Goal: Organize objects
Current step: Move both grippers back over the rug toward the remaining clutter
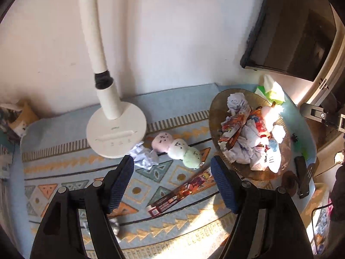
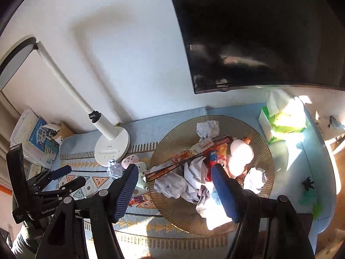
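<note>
Left gripper (image 1: pixel 172 181): jaws wide apart, empty, above the patterned cloth (image 1: pixel 64 172). A long snack wrapper (image 1: pixel 181 191) lies flat between its fingers, long axis diagonal, near end lower left, far end toward the round tray (image 1: pixel 215 112). Right gripper (image 2: pixel 174 191): jaws wide apart, empty, over that tray's piled crumpled paper (image 2: pixel 172 185).

Both wrist views look down, close; share round tray (image 1: pixel 215 116) (image 2: pixel 172 138), lamp base (image 1: pixel 97 133) (image 2: pixel 124 139).
</note>
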Demonstrator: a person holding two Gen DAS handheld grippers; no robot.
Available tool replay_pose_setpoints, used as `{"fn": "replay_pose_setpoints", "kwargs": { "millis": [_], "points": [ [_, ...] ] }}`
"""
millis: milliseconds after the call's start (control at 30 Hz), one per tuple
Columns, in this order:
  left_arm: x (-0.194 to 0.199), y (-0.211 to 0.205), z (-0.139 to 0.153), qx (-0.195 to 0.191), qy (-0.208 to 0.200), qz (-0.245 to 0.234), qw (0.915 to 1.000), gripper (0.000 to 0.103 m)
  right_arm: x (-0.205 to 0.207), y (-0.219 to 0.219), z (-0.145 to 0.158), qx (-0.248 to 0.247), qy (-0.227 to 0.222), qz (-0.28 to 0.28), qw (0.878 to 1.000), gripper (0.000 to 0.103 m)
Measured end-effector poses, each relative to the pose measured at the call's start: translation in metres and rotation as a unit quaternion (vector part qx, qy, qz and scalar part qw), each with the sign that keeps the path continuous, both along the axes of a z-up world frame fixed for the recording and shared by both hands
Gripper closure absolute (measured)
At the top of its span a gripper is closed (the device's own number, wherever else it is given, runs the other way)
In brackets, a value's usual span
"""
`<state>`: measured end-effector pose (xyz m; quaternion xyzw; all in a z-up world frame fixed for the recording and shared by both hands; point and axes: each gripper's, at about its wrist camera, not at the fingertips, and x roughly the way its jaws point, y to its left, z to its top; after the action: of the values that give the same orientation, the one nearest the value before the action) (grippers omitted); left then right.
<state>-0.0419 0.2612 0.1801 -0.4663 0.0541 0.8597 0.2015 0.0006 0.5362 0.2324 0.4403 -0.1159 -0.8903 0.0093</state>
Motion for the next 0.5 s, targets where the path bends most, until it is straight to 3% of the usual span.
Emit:
{"fn": "replay_pose_setpoints", "kwargs": {
  "millis": [100,167,300,367,433,500],
  "points": [
    [0.009,-0.049,0.006,-0.049,0.019,0.059,0.9969,0.027,-0.002,-0.035,0.0,0.002,0.003,0.034,0.999,0.034],
    [0.012,-0.075,0.007,-0.075,0.027,0.089,0.9928,0.014,-0.006,-0.055,-0.005,-0.001,-0.003,0.041,0.999,0.03],
    [0.016,-0.123,0.0,-0.102,0.031,0.143,0.984,0.014,-0.01,-0.086,-0.025,0.002,-0.006,0.018,1.0,0.026],
    [0.019,-0.139,-0.004,-0.115,0.033,0.16,0.9799,0.014,-0.013,-0.093,-0.04,0.004,-0.031,-0.014,0.999,0.026],
    [0.021,-0.151,-0.007,-0.133,0.041,0.173,0.9751,0.014,-0.017,-0.103,-0.052,-0.005,-0.064,0.003,0.998,0.026],
    [0.021,-0.159,-0.009,-0.139,0.046,0.179,0.9728,0.014,-0.018,-0.115,-0.057,0.021,-0.08,0.004,0.997,0.026]
  ]
}}
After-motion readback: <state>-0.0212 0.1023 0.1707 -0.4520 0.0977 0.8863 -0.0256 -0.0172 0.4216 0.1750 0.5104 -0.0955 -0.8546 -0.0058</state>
